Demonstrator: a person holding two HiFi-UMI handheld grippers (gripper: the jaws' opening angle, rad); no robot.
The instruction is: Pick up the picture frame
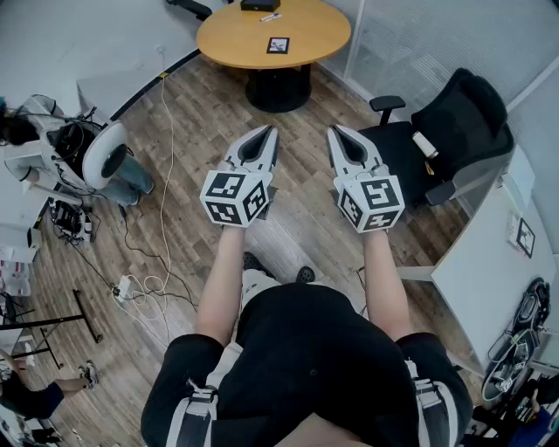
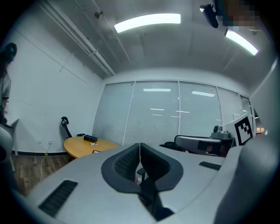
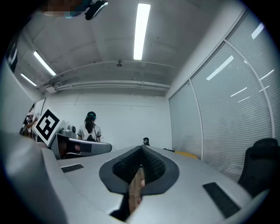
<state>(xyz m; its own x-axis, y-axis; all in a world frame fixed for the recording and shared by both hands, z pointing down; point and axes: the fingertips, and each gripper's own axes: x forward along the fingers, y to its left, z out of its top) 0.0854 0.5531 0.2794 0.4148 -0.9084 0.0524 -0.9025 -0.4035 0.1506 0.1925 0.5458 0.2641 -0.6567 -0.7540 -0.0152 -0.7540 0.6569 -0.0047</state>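
You hold both grippers out level in front of you, side by side above the wooden floor (image 1: 183,113), and neither has anything in it. The jaws of your left gripper (image 1: 272,131) are pressed fully together, tip to tip, with nothing between them; its own view shows the two dark pads meeting along one thin line. The jaws of your right gripper (image 1: 333,131) are closed the same way and are just as empty. The picture frame (image 1: 278,44) lies flat on the round wooden surface (image 1: 227,39) ahead of you, well apart from both grippers and roughly in line with the gap between them. Further back on that surface sit a black box (image 1: 260,5) and a small pen-like item (image 1: 271,17). A black office chair (image 1: 458,122) stands to your right, beside a white desk (image 1: 489,262). Loose cables (image 1: 144,284) trail across the floor on your left, and in the right gripper view a person (image 3: 90,129) stands by the far wall
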